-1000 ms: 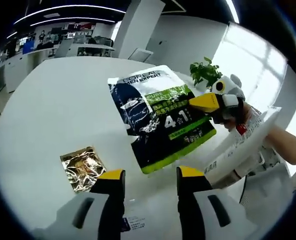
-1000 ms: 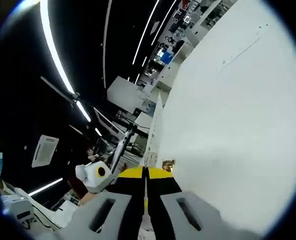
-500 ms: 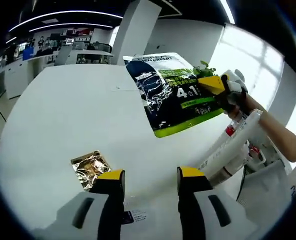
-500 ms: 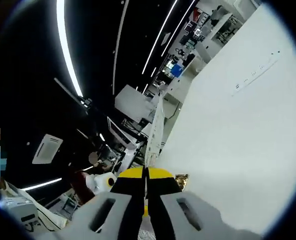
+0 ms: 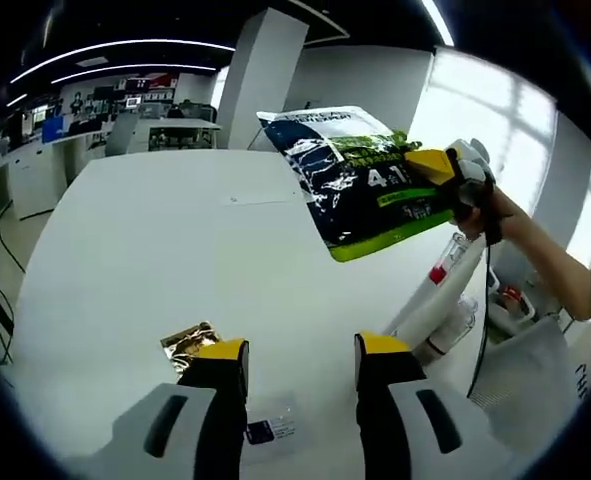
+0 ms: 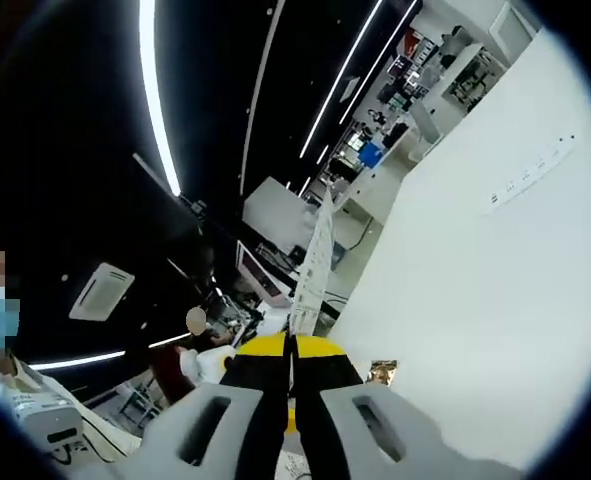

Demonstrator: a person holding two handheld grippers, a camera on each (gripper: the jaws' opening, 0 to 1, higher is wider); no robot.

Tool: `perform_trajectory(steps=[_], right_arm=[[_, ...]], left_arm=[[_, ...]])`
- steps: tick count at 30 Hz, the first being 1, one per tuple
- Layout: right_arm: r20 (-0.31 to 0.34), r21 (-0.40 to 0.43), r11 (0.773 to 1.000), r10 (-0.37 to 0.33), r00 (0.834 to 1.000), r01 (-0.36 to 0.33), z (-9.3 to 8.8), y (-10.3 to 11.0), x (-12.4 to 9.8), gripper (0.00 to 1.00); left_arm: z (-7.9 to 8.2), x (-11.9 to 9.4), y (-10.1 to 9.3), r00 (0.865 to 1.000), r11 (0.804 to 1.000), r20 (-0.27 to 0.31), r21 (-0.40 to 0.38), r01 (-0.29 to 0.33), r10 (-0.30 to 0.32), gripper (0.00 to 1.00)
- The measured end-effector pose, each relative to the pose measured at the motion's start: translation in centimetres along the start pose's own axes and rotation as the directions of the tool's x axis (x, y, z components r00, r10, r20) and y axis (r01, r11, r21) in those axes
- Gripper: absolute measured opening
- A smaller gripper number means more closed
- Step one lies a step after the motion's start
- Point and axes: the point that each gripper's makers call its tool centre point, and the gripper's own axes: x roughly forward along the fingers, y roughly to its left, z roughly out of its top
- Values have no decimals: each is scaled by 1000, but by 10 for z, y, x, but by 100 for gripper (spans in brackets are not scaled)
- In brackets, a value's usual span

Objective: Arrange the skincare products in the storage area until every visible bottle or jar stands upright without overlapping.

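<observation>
Right gripper [image 5: 437, 165] pinches sachet [image 5: 360, 175] edge-on, above the surface [image 5: 155, 260]; thin hold could slip. Left gripper [image 5: 300, 360] spread, empty, near gold foil [image 5: 188, 340].

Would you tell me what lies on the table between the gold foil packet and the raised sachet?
Bare white table: left gripper view, foil packet to sachet.

Pouch [image 5: 360, 175] above table [image 5: 155, 250], foil [image 5: 187, 338] below

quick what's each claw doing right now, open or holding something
Left claw: open, holding nothing, above the white table.
Right claw: shut on the sachet pack, lifted off the table.
</observation>
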Motion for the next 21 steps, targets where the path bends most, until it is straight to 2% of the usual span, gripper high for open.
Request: perform_trajectory(steps=[10,16,21], right_arm=[[13,-34,998,43,999,-43,2,32,-5,1],[6,-56,997,60,998,-60,-4,49,-8,1],[-8,-68,996,63,998,-64,-15,56,-10,1]], left_arm=[[18,-24,-3,999,999,51,47,-10,8,39],[25,-44,-8,997,996,71,83,-21,15,39],[35,-60,-14,993,992,113,124,-29,15,42]])
